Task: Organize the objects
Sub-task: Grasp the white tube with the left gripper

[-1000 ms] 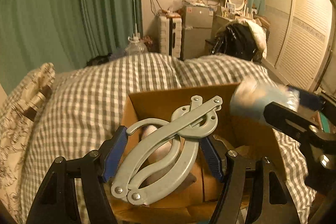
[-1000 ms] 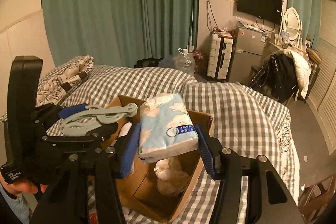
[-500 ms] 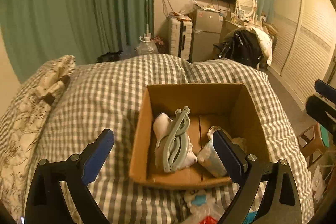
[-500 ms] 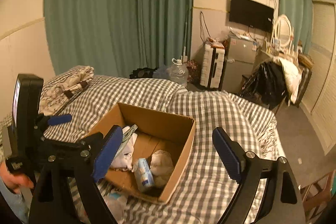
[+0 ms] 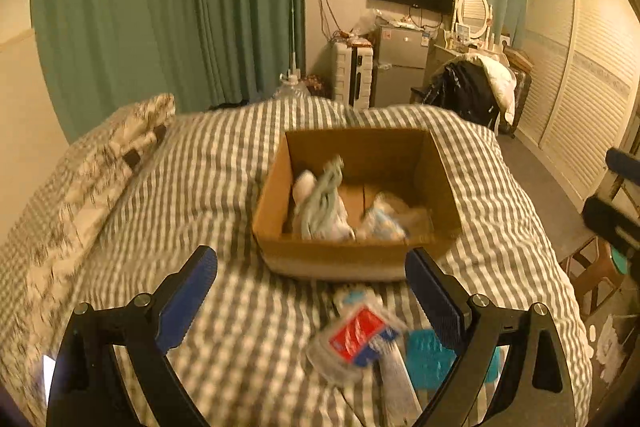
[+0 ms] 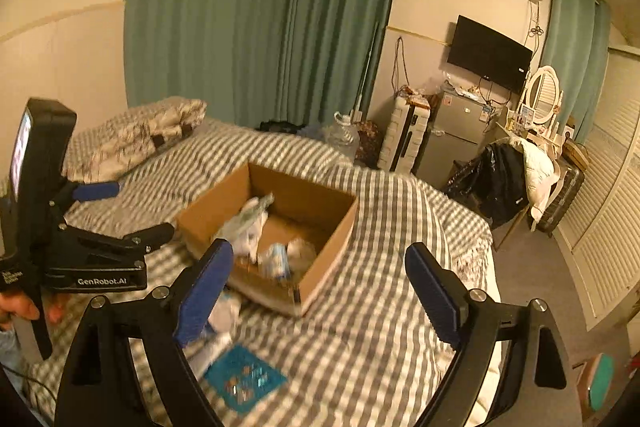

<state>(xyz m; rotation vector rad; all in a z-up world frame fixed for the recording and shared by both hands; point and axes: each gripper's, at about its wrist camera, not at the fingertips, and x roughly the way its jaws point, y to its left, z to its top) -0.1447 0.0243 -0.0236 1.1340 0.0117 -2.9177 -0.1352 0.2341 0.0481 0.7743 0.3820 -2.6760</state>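
Checked grey-and-white bedding (image 5: 224,163) carries an open brown cardboard box (image 5: 352,251) holding pale, blurred items. Left gripper (image 5: 312,291) and right gripper (image 6: 320,281) hover before the box, jaws spread wide, empty.

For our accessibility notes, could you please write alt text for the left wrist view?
The open, empty left gripper hovers over a checked bedspread, facing a cardboard box holding a grey folding hanger and tissue pack; blurred packets lie nearer.

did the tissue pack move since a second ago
Yes. It was up between the right tongs above the box; it now lies inside the box as the tissue pack, tongs open and empty.
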